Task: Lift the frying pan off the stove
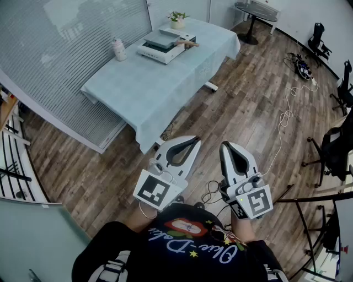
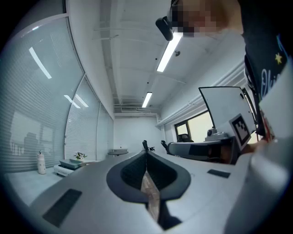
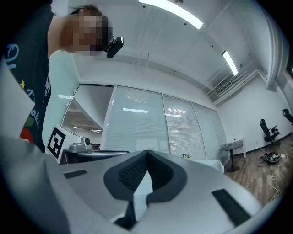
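Observation:
A grey square frying pan (image 1: 161, 37) with a wooden handle sits on a white stove (image 1: 156, 53) at the far end of a table (image 1: 138, 88) under a pale blue cloth. In the left gripper view the pan (image 2: 69, 162) shows small and far off at the left. Both grippers are held close to the person's body, well short of the table, over the wooden floor. My left gripper (image 1: 194, 141) is shut with nothing in it, its jaws (image 2: 146, 154) closed tip to tip. My right gripper (image 1: 226, 145) is likewise shut and empty (image 3: 147, 153).
A white bottle (image 1: 118, 49) and a small flower pot (image 1: 177, 20) stand on the table beside the stove. A round dark table (image 1: 255, 11) is at the back, office chairs (image 1: 319, 38) and floor cables (image 1: 298, 67) to the right, a blind-covered glass wall (image 1: 66, 44) to the left.

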Action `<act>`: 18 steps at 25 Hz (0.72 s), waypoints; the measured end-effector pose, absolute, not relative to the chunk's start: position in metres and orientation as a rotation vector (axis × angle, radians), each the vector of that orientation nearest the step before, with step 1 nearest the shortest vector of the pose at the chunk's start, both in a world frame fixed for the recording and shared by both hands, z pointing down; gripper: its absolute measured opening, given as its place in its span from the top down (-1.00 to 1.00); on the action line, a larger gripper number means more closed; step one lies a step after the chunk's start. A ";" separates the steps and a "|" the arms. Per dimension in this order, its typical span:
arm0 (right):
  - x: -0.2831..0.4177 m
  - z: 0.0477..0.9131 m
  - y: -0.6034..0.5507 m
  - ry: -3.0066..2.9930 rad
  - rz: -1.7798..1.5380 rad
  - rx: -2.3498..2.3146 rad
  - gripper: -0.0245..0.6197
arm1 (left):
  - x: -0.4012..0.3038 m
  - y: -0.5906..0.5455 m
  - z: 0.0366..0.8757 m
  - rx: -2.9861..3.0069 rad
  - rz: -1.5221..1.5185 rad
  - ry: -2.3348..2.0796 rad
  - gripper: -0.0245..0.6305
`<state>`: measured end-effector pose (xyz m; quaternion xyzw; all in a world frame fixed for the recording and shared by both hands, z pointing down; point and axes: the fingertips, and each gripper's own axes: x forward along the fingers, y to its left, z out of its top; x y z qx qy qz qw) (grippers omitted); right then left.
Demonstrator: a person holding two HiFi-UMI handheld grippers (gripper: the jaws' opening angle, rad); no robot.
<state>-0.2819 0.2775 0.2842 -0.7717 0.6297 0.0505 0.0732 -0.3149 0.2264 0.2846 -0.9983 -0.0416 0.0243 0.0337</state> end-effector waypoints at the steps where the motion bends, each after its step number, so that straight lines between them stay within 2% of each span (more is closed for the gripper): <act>1: -0.281 0.285 0.277 1.891 0.149 -2.318 0.92 | -0.315 0.225 0.285 -3.074 0.070 -0.124 0.92; 18: -0.262 0.281 0.294 1.910 0.181 -2.241 0.92 | -0.294 0.241 0.283 -3.072 0.067 -0.093 0.92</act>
